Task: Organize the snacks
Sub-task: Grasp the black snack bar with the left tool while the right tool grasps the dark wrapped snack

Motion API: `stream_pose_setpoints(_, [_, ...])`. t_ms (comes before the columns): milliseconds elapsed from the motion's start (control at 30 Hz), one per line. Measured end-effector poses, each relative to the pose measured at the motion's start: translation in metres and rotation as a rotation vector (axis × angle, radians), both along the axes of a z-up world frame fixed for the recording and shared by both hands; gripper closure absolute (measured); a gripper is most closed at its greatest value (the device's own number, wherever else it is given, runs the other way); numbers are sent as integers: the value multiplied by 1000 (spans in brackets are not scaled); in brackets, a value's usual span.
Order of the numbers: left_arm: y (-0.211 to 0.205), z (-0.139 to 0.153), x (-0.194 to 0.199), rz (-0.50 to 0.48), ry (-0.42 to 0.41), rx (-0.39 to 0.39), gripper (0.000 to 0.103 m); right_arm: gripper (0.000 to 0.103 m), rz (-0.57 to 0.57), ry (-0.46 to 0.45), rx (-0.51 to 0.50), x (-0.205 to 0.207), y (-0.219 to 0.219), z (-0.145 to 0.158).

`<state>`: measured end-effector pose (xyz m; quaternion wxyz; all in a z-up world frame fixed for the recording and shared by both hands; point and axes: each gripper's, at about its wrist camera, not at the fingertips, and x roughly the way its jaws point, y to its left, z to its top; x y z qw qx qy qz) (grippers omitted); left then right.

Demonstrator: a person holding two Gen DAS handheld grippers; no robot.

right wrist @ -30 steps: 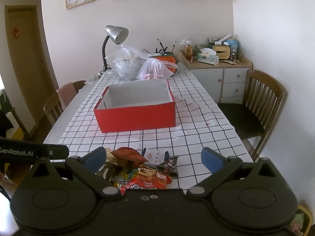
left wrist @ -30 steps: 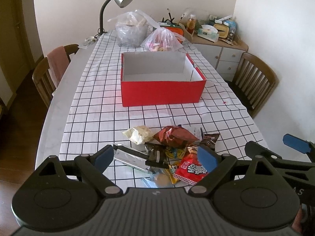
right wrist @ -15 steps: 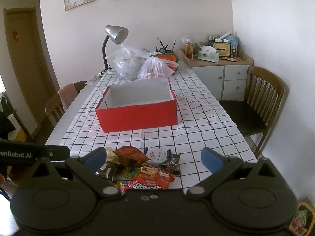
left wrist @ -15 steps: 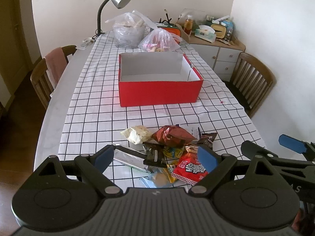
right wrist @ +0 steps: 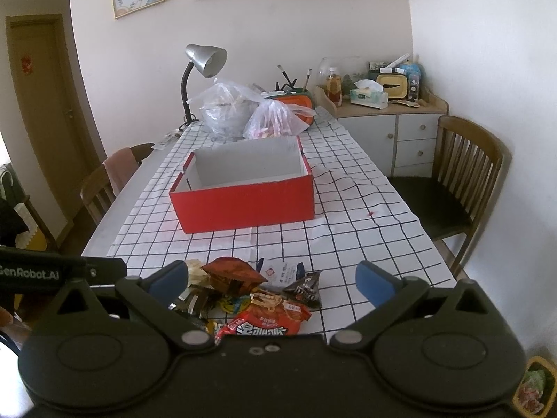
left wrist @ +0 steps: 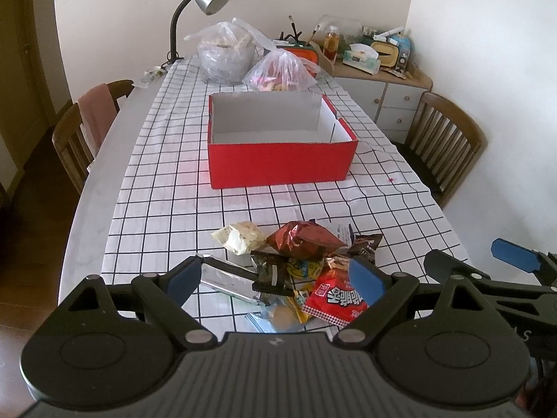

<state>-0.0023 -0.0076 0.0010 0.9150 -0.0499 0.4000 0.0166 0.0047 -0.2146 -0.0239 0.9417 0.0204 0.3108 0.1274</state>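
Snack pile point(left wrist: 299, 268) heaped at the near worktop edge, dark red bag point(left wrist: 303, 240) on top, red printed packet point(left wrist: 336, 299) in front, pale wrapper point(left wrist: 240, 237) at left, silver packet point(left wrist: 226, 278) flat, red box point(left wrist: 278, 142) open, white inside, set well beyond

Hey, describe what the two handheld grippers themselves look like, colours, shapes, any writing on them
Both match: the left gripper and right gripper have matte black bodies with two round discs, angular black linkage arms with silver pivot pins, and blue fingertip pads. A ribbed grey panel sits between the left one's discs. White "GenRobot.AI" lettering runs along the left gripper's side. No cables or sleeves are visible.
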Motion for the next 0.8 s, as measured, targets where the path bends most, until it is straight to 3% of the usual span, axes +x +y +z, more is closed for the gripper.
stream_pose_setpoints(367, [4,-13,13,8,36,-31,10,2,-2,31,-14,18,-7,-13])
stream_pose_setpoints(600, [21,-36,32,73,119,-73,11,5,-9,86,-34,45,-18,-37])
stream_pose_setpoints(800, [46,-57,52,142,191,-107,11,7,49,145,-61,67,-21,-62])
